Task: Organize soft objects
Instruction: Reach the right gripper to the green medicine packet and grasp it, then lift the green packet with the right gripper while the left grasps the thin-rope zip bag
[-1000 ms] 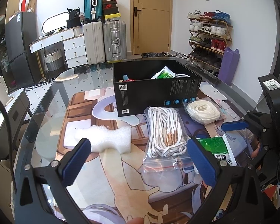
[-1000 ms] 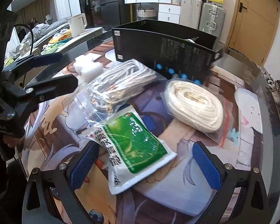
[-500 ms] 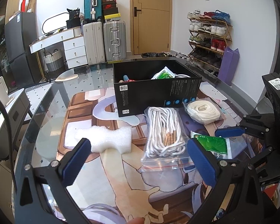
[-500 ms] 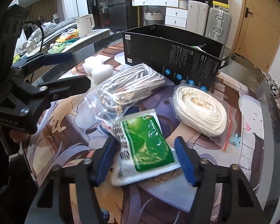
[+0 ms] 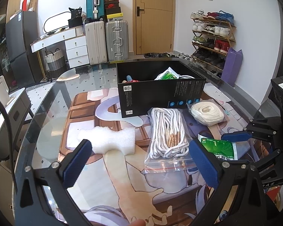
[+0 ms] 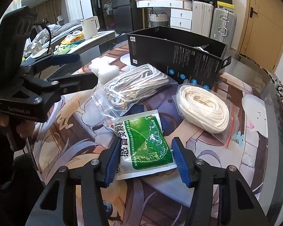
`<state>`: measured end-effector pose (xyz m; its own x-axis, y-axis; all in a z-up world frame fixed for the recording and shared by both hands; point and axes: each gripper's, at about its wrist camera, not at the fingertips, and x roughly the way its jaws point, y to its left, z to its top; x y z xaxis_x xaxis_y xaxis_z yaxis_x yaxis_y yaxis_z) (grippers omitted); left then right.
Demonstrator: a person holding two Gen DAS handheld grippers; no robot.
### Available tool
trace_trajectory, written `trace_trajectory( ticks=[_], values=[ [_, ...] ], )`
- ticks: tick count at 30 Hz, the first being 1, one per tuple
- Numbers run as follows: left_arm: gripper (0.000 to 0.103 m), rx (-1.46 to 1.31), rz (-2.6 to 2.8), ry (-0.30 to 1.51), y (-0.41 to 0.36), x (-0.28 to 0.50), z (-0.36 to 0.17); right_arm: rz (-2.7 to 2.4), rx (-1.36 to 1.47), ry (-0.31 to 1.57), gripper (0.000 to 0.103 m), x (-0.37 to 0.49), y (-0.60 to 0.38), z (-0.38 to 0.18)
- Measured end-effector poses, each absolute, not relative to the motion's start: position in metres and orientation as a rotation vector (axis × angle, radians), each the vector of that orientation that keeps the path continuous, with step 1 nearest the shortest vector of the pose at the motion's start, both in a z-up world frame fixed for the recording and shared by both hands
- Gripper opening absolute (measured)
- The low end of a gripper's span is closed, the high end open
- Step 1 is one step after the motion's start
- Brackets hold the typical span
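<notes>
A green and white pouch [image 6: 145,145] lies flat on the table mat between the fingers of my right gripper [image 6: 146,157], whose jaws have closed in around its sides and sit at its edges. The pouch also shows in the left wrist view [image 5: 219,147]. My left gripper [image 5: 139,162] is open and empty, hovering above the mat in front of a white foam block [image 5: 111,138] and a zip bag of grey-white rope [image 5: 168,133]. A bag of cream cord [image 6: 203,107] lies to the right. A black box [image 5: 160,92] with soft items inside stands behind.
The glass table's curved edge [image 6: 271,86] runs close on the right. Beyond the table stand suitcases [image 5: 116,41], white drawers [image 5: 76,50], a shoe rack [image 5: 213,37] and a kettle [image 6: 89,26] on a side counter.
My right gripper has moved forward over the green pouch and its jaws have narrowed from wide open to hugging the pouch's sides. The left gripper has stayed still and open.
</notes>
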<state>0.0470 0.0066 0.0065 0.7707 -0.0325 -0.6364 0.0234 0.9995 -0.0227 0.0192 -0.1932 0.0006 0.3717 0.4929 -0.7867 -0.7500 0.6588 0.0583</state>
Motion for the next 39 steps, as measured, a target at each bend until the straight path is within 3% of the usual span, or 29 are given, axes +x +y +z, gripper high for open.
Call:
trace_trajectory(
  ticks=[39],
  values=[
    [0.103, 0.071, -0.053, 0.869, -0.033, 0.112, -0.013, 0.708, -0.232, 0.782, 0.055, 0.034, -0.242, 0.035]
  ],
)
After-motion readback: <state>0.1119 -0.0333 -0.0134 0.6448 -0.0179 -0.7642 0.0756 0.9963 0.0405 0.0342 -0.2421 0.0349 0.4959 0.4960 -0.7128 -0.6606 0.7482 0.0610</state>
